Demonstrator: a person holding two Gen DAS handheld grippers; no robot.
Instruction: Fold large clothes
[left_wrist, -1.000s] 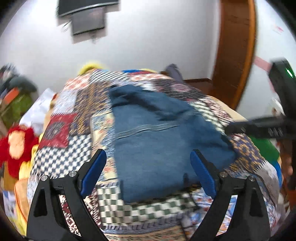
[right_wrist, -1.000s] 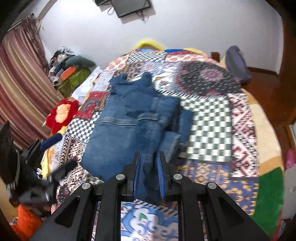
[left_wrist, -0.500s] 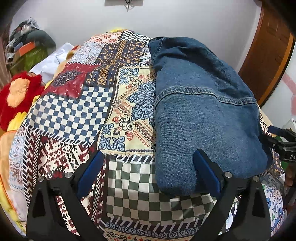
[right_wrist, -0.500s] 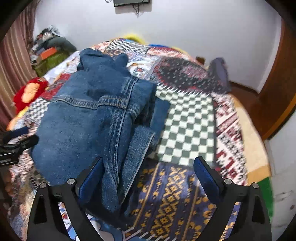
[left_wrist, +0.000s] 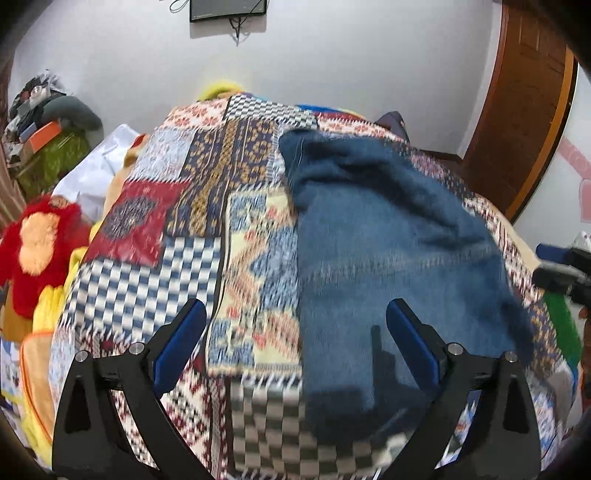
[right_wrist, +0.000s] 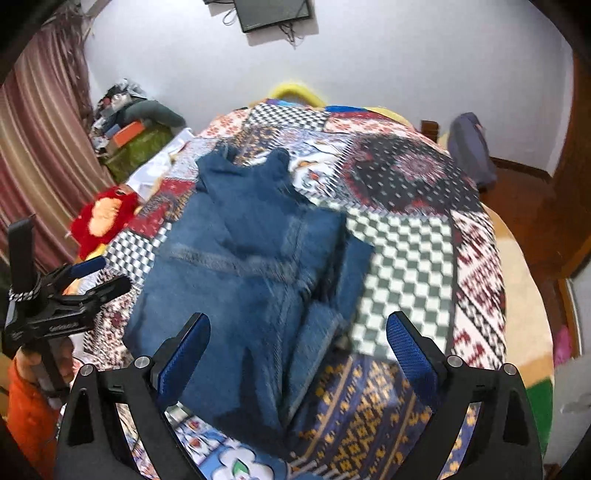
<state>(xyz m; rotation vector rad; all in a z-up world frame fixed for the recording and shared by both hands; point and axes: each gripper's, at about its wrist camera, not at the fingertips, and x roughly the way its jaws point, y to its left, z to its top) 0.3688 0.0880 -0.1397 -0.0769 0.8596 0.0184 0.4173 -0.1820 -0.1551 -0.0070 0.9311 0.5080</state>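
While both tools tilt steeply down toward the bed, the left gripper (left_wrist: 295, 343) hovers over the near edge of the patchwork bedspread (left_wrist: 155, 280) with its blue-padded jaws spread wide and nothing between the pads; the right-hand finger hangs over the near corner of the folded denim garment (left_wrist: 388, 266) without touching it. From the other wrist view, the right gripper (right_wrist: 295, 347) is likewise wide open and empty, held above the near end of the same denim garment (right_wrist: 236, 280), which lies flat on the bedspread as a thick folded stack, its sleeve or leg layers showing along the right side. At the left edge of that view the left gripper (right_wrist: 70, 291) appears side-on, carried by a hand (right_wrist: 33, 365) with an orange sleeve (right_wrist: 26, 413) below it. Part of the right gripper also shows at the right edge of the left wrist view. Both pictures are smeared by motion blur. A red and yellow plush toy (left_wrist: 33, 254) sits beside the bed on the left, with a pile of clutter (right_wrist: 129, 122) beyond it in the corner. A dark screen (right_wrist: 275, 13) is mounted on the pale wall, a striped curtain (right_wrist: 40, 155) hangs at the left, and a wooden door (left_wrist: 524, 103) stands at the right.
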